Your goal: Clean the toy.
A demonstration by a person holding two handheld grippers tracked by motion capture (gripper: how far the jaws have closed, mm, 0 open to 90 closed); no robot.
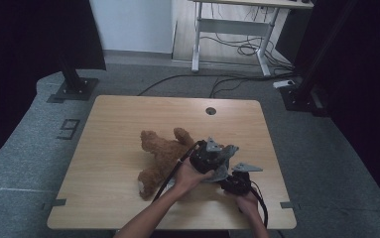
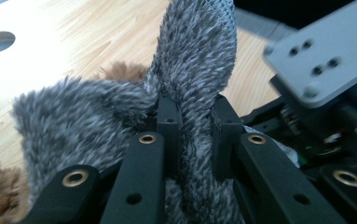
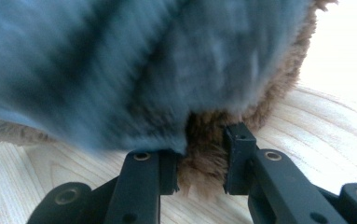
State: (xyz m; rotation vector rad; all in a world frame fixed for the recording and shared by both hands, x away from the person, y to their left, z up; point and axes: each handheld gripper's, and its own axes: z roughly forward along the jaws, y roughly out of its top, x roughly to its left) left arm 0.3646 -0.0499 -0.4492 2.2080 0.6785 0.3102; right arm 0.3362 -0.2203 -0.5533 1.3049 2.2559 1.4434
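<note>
A: Where's the teddy bear (image 1: 160, 159)?

B: Lying mid-table (image 1: 128, 114), its length running toward the near edge.

A: And the tools?

B: Left tool (image 2: 192, 135) is clamped on the grey furry cloth (image 2: 195, 60); right tool (image 3: 199, 161) pinches brown fur just right of the bear, both at its right side.

Light wooden table (image 1: 118, 124) at centre, round cable hole (image 1: 211, 110) near its 12 o'clock edge. Grey carpet (image 1: 24, 148) all round, a "9" mark (image 1: 67, 128) at 9 o'clock. White wall (image 1: 130, 22) at 12 o'clock, white-framed desk (image 1: 232, 29) toward 1 o'clock with black cables (image 1: 237, 47) beneath. Black stands (image 1: 73, 84) at 10 and 2 o'clock. Dim, even light.
</note>
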